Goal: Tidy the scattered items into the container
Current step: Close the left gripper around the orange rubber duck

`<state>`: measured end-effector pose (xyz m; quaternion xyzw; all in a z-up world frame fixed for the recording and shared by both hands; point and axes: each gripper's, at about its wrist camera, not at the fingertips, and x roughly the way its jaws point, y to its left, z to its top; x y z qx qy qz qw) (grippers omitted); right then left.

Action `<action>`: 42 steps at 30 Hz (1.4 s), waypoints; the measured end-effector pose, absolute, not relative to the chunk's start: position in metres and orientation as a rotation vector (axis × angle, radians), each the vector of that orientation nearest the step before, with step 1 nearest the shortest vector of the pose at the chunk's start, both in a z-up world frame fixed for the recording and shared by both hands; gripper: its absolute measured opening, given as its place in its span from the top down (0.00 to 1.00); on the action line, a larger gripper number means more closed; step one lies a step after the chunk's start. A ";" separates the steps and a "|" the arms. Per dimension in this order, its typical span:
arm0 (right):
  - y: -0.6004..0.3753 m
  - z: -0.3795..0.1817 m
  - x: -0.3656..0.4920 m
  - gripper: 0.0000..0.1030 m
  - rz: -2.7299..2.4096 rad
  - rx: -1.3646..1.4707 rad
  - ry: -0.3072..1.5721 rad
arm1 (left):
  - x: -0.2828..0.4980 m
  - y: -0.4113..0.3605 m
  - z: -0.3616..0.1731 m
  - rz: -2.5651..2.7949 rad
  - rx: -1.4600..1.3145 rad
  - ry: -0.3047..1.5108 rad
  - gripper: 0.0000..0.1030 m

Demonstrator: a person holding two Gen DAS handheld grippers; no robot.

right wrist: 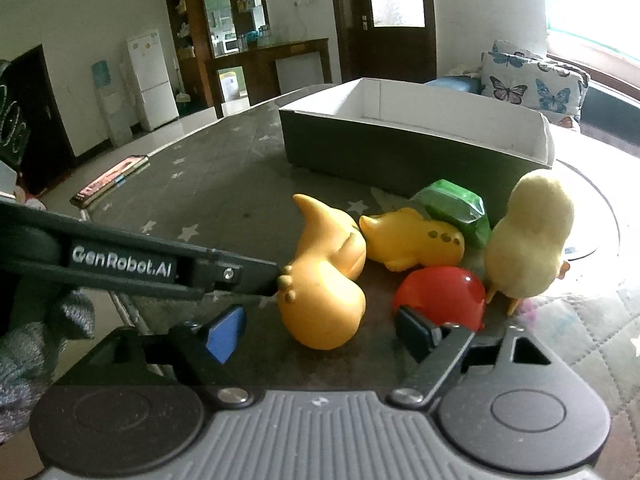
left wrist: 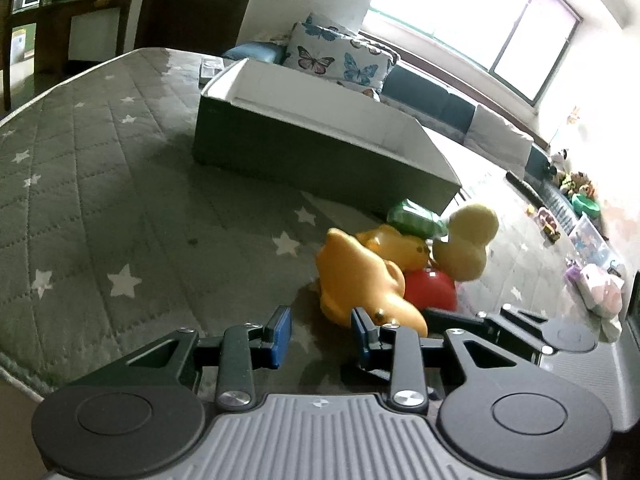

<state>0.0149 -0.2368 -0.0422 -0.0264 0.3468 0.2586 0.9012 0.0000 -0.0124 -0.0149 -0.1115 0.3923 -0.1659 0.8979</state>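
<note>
Several toys lie in a cluster on the grey star mat in front of the open box (left wrist: 304,148) (right wrist: 400,152): a large orange rubber toy (left wrist: 360,280) (right wrist: 324,284), a smaller yellow rubber toy (left wrist: 396,248) (right wrist: 412,244), a red ball (left wrist: 432,290) (right wrist: 440,292), a green packet (left wrist: 416,218) (right wrist: 456,208) and a pale yellow plush chick (left wrist: 466,244) (right wrist: 528,240). My left gripper (left wrist: 322,334) is open, low over the mat, its right finger against the orange toy. My right gripper (right wrist: 324,332) is open, jaws either side of the orange toy's near end.
The box is dark outside, white inside, and looks empty. A phone (right wrist: 110,180) lies at the mat's left edge. Butterfly cushions (left wrist: 340,56) and a sofa stand behind the box. Small toys (left wrist: 592,280) litter the right side.
</note>
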 end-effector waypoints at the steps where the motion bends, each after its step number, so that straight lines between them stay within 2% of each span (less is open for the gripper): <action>1: -0.235 -0.041 0.015 0.21 0.538 -0.054 0.712 | 0.001 -0.012 -0.013 -0.341 -0.231 0.807 0.66; 8: -0.229 -0.037 0.015 0.26 0.553 -0.080 0.685 | 0.013 -0.009 -0.008 -0.340 -0.248 0.789 0.66; 10: -0.228 -0.036 0.015 0.35 0.559 -0.080 0.684 | 0.017 -0.009 -0.009 -0.341 -0.258 0.796 0.66; 13: -0.227 -0.036 0.016 0.38 0.562 -0.078 0.688 | 0.022 -0.008 -0.008 -0.356 -0.279 0.796 0.66; 21: -0.225 -0.036 0.020 0.40 0.572 -0.085 0.688 | 0.034 -0.006 -0.010 -0.366 -0.333 0.799 0.64; 28: -0.222 -0.040 0.023 0.46 0.574 -0.089 0.694 | 0.046 -0.004 -0.015 -0.371 -0.381 0.809 0.64; 42: -0.229 -0.045 0.026 0.51 0.585 -0.088 0.716 | 0.048 -0.012 -0.015 -0.404 -0.377 0.822 0.68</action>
